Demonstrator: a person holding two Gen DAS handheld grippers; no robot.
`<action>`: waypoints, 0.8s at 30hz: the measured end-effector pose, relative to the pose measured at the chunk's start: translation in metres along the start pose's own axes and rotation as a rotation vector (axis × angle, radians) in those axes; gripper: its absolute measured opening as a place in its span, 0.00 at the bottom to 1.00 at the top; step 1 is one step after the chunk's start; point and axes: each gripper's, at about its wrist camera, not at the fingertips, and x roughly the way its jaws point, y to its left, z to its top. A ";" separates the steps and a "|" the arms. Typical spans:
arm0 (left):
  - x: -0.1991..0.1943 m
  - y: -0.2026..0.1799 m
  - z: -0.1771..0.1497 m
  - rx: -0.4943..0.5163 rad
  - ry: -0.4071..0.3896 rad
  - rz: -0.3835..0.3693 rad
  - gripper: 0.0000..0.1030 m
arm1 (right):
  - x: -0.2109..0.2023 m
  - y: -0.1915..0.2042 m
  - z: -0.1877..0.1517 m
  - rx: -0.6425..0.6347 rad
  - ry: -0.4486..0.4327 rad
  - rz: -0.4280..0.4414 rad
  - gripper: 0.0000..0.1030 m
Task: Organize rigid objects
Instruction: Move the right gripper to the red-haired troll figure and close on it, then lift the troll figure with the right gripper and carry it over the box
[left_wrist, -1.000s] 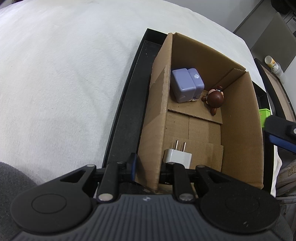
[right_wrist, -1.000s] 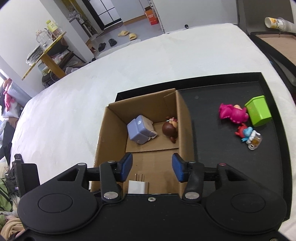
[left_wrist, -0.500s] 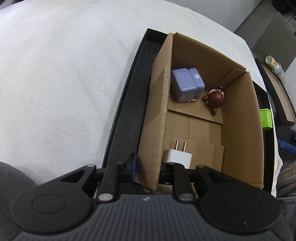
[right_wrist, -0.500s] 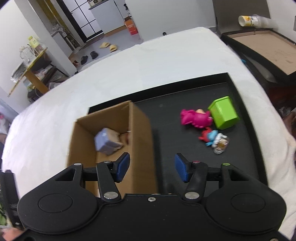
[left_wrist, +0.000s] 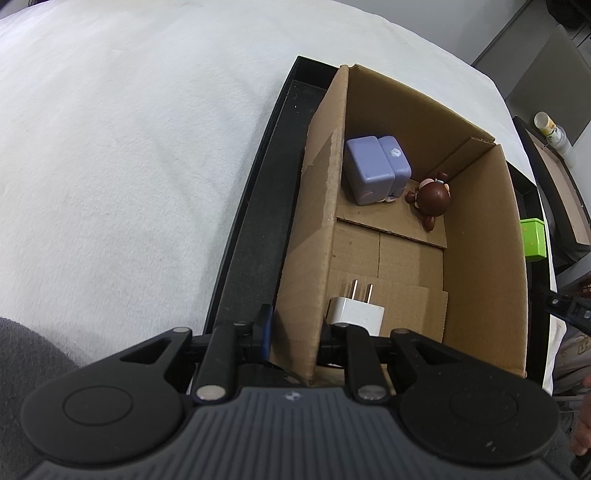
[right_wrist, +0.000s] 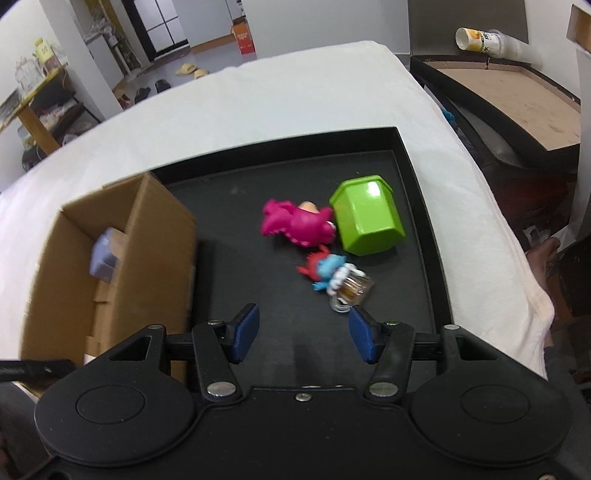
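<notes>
Now right gripper (right_wrist: 303, 338) swung off cardboard box (right_wrist: 110, 258) toward toys at 12 o'clock on black tray (right_wrist: 417, 184); fingers empty, spread, lately widened. Red-and-blue figure (right_wrist: 325, 267) nearest, pink dinosaur (right_wrist: 295, 225) and green container (right_wrist: 365, 221) beyond. Left gripper (left_wrist: 295, 332) clamped on box wall; white plug (left_wrist: 356, 312), purple block (left_wrist: 376, 168), brown figure (left_wrist: 432, 197) already boxed. Next pick judged imminent.

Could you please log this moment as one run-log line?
left claw: shut on brown cardboard box wall | right claw: open, empty, above black tray
</notes>
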 end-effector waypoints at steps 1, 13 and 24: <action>0.000 0.000 0.000 0.000 0.001 0.001 0.18 | 0.004 -0.003 -0.001 -0.006 0.004 -0.006 0.53; 0.001 0.000 0.000 0.000 0.002 0.001 0.18 | 0.045 -0.017 0.008 -0.120 0.028 -0.052 0.52; 0.001 0.002 -0.001 -0.001 0.002 0.005 0.18 | 0.068 -0.013 0.023 -0.222 0.044 -0.045 0.54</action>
